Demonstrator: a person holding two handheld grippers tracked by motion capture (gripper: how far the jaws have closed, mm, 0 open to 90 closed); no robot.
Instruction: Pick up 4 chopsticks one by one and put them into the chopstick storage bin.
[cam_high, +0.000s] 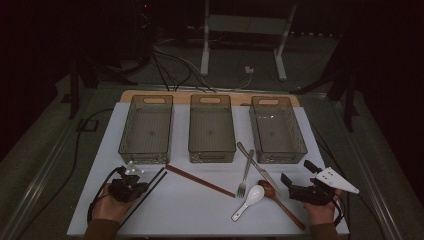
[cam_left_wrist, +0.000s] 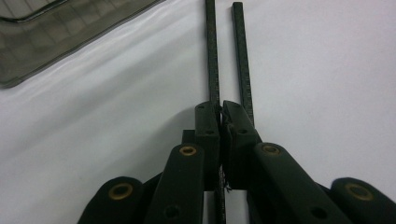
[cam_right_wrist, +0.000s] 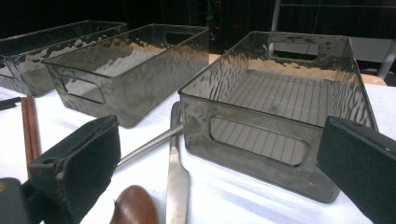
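Two black chopsticks (cam_high: 151, 184) lie slanted at the front left of the white mat (cam_high: 200, 215). My left gripper (cam_high: 141, 186) is shut on one black chopstick (cam_left_wrist: 212, 56), which runs out from between the closed jaws. The other black chopstick (cam_left_wrist: 242, 60) lies just beside it and passes behind the right-hand jaw. My right gripper (cam_high: 296, 171) stands open near the front right, nothing between its jaws. In the right gripper view the right gripper (cam_right_wrist: 219, 163) faces the front wall of the right bin (cam_right_wrist: 261, 144), with a knife (cam_right_wrist: 176, 182) and a wooden spoon (cam_right_wrist: 135, 207) lying just ahead.
Three smoky clear bins stand in a row at the back: left (cam_high: 145, 159), middle (cam_high: 211, 156), right (cam_high: 280, 156). On the mat lie brown chopsticks (cam_high: 200, 181), a fork (cam_high: 244, 172), a knife (cam_high: 257, 165), a white spoon (cam_high: 250, 200) and a wooden spoon (cam_high: 280, 200).
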